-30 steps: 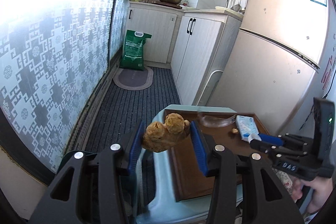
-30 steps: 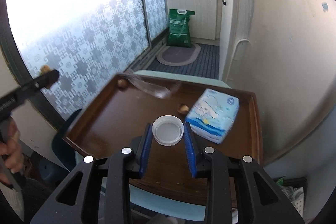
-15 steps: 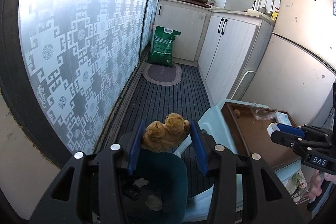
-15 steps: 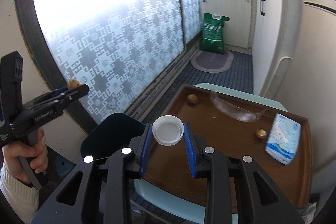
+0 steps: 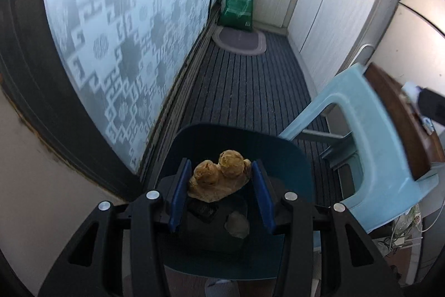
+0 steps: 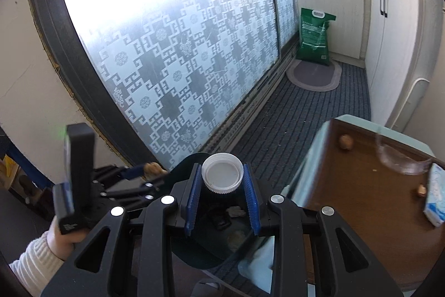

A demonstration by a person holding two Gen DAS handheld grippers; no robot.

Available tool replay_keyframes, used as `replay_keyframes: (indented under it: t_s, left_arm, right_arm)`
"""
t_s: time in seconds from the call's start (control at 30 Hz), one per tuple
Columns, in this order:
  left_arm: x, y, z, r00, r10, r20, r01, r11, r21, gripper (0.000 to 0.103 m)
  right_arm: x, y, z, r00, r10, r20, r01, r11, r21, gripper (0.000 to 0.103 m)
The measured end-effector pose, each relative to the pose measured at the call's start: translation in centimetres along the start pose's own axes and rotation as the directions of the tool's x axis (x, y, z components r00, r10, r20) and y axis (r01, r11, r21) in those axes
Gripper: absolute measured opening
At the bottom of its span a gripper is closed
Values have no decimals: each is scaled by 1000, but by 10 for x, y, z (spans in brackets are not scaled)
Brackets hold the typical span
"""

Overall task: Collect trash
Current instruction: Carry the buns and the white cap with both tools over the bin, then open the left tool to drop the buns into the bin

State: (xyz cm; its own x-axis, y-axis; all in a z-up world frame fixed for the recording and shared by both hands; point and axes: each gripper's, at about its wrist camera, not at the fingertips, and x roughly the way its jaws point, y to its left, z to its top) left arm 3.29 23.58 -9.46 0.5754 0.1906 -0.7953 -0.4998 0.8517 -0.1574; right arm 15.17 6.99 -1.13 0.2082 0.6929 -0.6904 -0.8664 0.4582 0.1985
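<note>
My left gripper [image 5: 219, 183] is shut on a knobbly brown ginger piece [image 5: 219, 176] and holds it over the open dark teal trash bin [image 5: 278, 146]. The bin holds a pale scrap [image 5: 237, 224] and a dark item [image 5: 203, 209]. My right gripper [image 6: 222, 185] is shut on a white bottle cap [image 6: 222, 176], also above the bin [image 6: 189, 160]. The left gripper [image 6: 139, 174] shows in the right wrist view, at the bin's left edge. On the brown tray [image 6: 361, 202] lie two small nuts [image 6: 345, 141], a clear plastic piece [image 6: 400, 160] and a tissue pack [image 6: 435, 194].
The tray rests on a light blue plastic stool [image 5: 370, 135] right of the bin. A patterned frosted glass door [image 5: 125, 32] runs along the left. A green bag [image 5: 239, 4] and an oval mat [image 5: 239, 41] lie by white cabinets [image 5: 333, 13] at the back.
Both grippers swung left and tilted down, away from the tray. They now hang over the trash bin, still holding the ginger and the cap.
</note>
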Motion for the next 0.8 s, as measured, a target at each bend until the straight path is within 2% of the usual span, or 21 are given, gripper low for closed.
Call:
replay_keyframes:
  t_s: [0.07,0.17,0.33,0.43,0.57,0.8]
  left_arm:
    - [11,6,-3,999,-9,-36,8,1000,-16,48]
    - [31,12,-10,994,-28,-107,23,999,-41,48]
    - [51,12,-21,983,3,-183,-9,999,-35,48]
    - [63,14,-25,972,-4,-235,-7,999,-46,48]
    - [81,13,-33,953,-10,-301,-4,999,-47,48]
    - [103,15,-43,925,33,-379,-47,998,-28,48]
  right_arm:
    - [9,14,-1,1000,-18,-18,17,999,-37,31]
    - [26,25,-4,998,-2,-58,-1,999,-47,30]
    - [57,35,-14,992,5,-130,-12,998,-56,30]
    - [74,36,-24,986,4,-168,-12,999,-51,30]
    - [79,31,-26,984,9,-179,-15,999,-35,31]
    - [77,24,-23,985,21,-171,-23,1000,-9,31]
